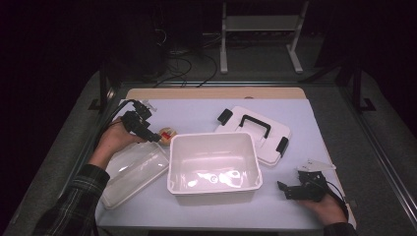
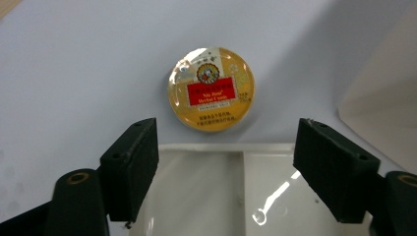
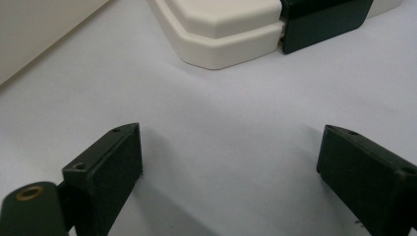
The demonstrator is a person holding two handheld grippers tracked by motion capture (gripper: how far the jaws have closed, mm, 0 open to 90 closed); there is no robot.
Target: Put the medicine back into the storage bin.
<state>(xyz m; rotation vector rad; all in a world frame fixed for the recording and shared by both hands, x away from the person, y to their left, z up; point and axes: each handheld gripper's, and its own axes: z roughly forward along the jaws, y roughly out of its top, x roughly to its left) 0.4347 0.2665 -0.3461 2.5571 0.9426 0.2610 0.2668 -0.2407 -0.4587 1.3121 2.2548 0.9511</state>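
The pale surface (image 1: 206, 110) carries a white bin (image 1: 214, 162) at its middle, with the bin's lid (image 1: 255, 132) behind it to the right and a clear tray (image 1: 133, 169) against its left side. My left tongs (image 1: 153, 137) hang spread wide above the tray's far edge, aimed at the round yellow tin (image 2: 211, 88) lying flat just beyond. My right tongs (image 1: 282, 189), also wide and holding nothing, rest near the bin's right corner.
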